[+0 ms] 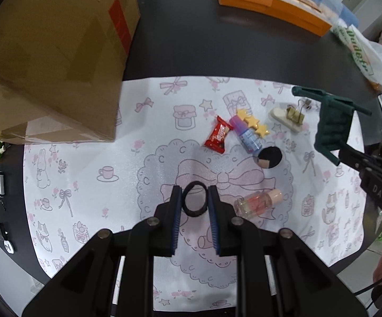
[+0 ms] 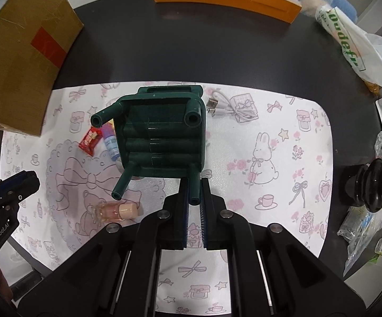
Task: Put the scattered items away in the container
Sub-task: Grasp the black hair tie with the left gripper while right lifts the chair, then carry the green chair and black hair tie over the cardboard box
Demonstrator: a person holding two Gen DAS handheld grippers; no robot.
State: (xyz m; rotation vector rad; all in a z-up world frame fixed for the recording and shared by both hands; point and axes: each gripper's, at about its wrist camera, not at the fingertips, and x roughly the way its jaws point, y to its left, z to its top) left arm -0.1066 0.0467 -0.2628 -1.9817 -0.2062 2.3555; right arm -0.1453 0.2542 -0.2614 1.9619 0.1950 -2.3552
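Observation:
My left gripper (image 1: 195, 192) is shut on a black hair tie (image 1: 194, 213), whose ring stands between the blue pads above the patterned mat (image 1: 85, 185). A dark green toy chair (image 2: 162, 137) hangs upside down over the mat, and my right gripper (image 2: 194, 192) is shut on one of its legs. The left wrist view shows the chair (image 1: 333, 124) at the right, held by the right gripper (image 1: 345, 154). On the mat lie a red candy wrapper (image 1: 217, 136), a purple-blue bottle (image 1: 245, 134), a yellow star clip (image 1: 254, 124), a black round piece (image 1: 269, 157) and a pink bottle (image 1: 259, 202).
A large cardboard box (image 1: 53, 52) stands at the mat's far left corner. A gold binder clip (image 1: 295, 115) and a white USB cable (image 2: 233, 108) lie near the mat's far edge. An orange box (image 1: 270, 2) and plastic bags (image 2: 362, 45) line the table's back and right.

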